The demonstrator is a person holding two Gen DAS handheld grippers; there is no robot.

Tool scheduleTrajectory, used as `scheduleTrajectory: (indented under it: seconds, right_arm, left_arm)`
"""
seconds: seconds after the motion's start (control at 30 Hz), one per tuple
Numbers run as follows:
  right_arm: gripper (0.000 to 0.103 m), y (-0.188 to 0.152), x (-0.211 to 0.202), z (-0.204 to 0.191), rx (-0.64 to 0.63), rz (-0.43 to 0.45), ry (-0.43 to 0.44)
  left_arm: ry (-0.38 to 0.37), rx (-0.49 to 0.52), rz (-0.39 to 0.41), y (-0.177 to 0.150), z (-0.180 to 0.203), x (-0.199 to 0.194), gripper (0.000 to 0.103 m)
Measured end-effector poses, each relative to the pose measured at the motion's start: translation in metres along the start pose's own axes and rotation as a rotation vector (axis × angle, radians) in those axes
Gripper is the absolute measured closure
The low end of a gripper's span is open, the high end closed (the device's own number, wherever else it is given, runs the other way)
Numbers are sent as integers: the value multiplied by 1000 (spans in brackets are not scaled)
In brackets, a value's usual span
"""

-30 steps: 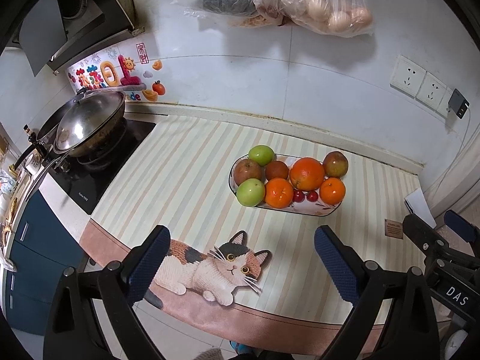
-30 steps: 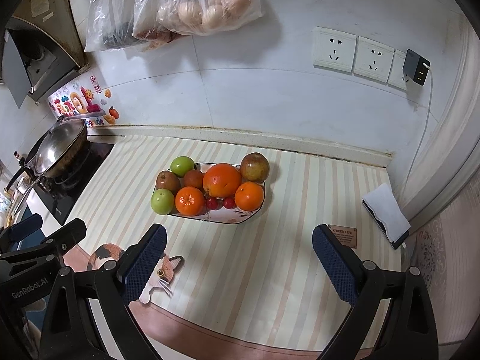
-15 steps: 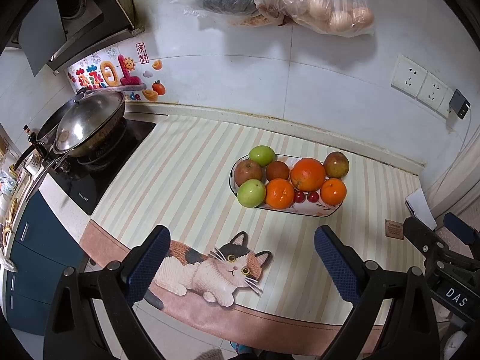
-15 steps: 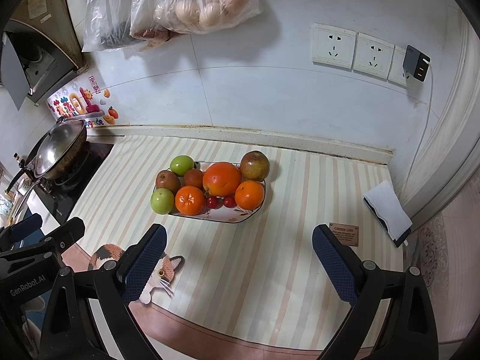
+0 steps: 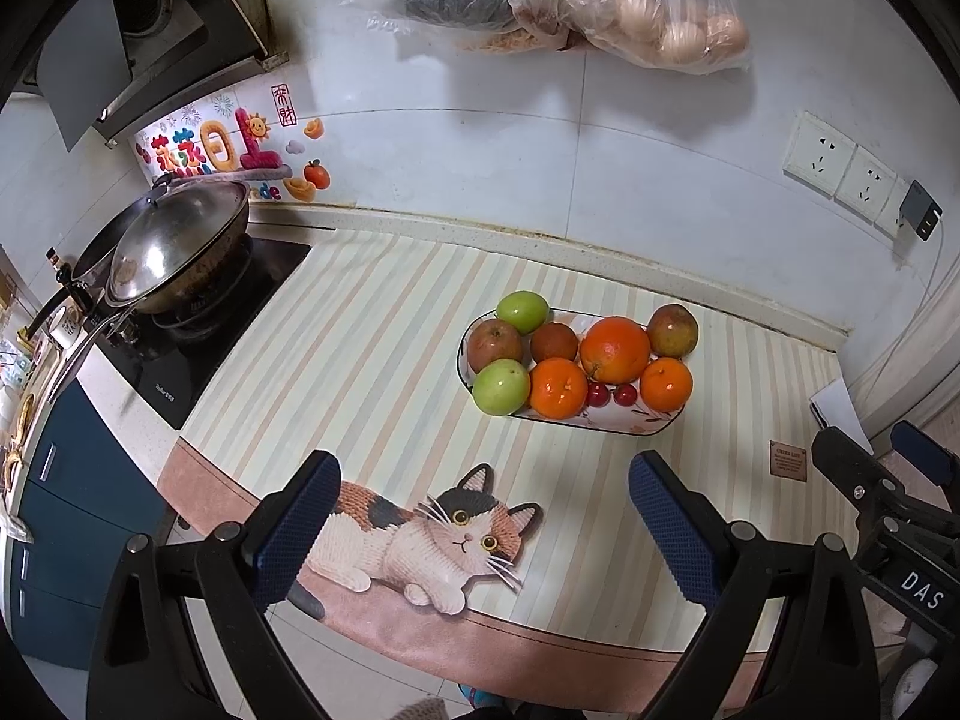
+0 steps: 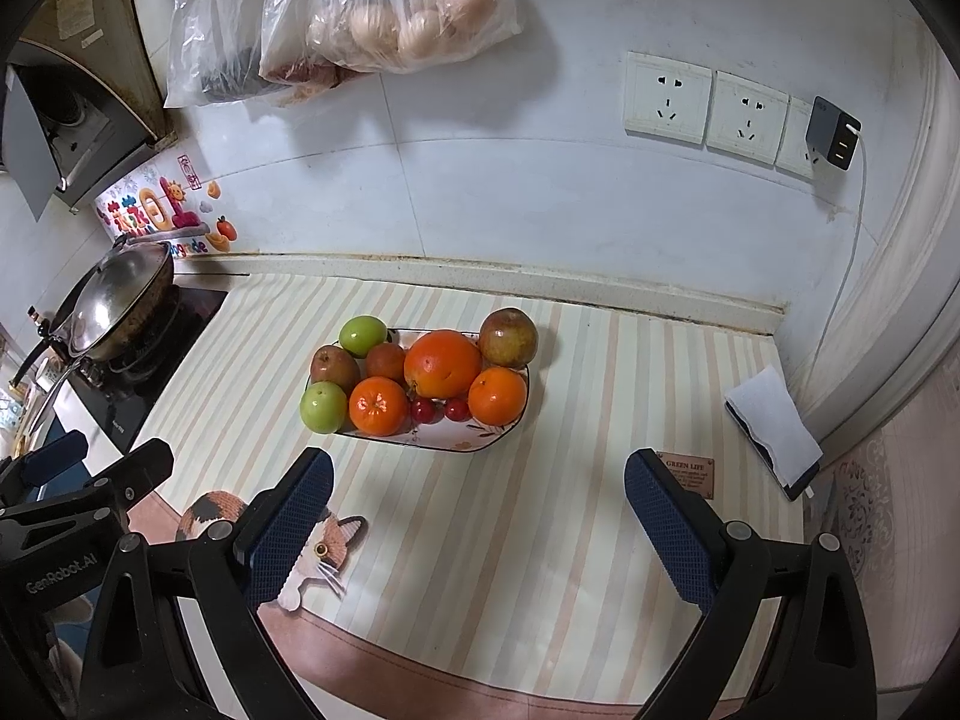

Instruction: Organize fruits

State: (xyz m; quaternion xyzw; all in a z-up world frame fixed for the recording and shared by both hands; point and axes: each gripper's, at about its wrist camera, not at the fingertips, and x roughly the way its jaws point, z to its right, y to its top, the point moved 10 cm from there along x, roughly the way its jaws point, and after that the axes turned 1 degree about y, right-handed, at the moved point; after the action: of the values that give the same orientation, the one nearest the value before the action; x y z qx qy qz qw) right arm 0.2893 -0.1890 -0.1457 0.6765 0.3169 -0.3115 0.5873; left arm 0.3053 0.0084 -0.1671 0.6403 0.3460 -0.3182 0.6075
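Oval fruit plate (image 5: pixel 606 423) lies lengthwise left-to-right.

On my counter the fruit dish (image 5: pixel 606 423) sits toward the back edge, right of centre, the fruits (image 5: pixel 613 349) piled in it. The wok (image 5: pixel 174 246) stands on the stove (image 5: pixel 198 330) at the counter's left end. A folded cloth (image 6: pixel 774 420) lies at the right edge, in the back corner.

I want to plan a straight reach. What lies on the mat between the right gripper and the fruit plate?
Only bare striped mat lies between the open right gripper and the fruit plate, as the right wrist view shows. The printed cat sits off to the left.
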Motion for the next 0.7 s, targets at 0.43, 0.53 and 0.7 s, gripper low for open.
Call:
scheduleTrajectory:
  seconds: [0.43,0.53,0.7]
  right_arm:
    - [3,0,0,-1,4,-1,3]
    - [3,1,-1,-1,4,-3,5]
    - [3,1,1,-2,3,-7,6]
  left_arm:
    - [1,0,0,0,0,0,4]
    - [3,-2,0,0,0,0,4]
    - [2,-3,-2,0,0,0,4]
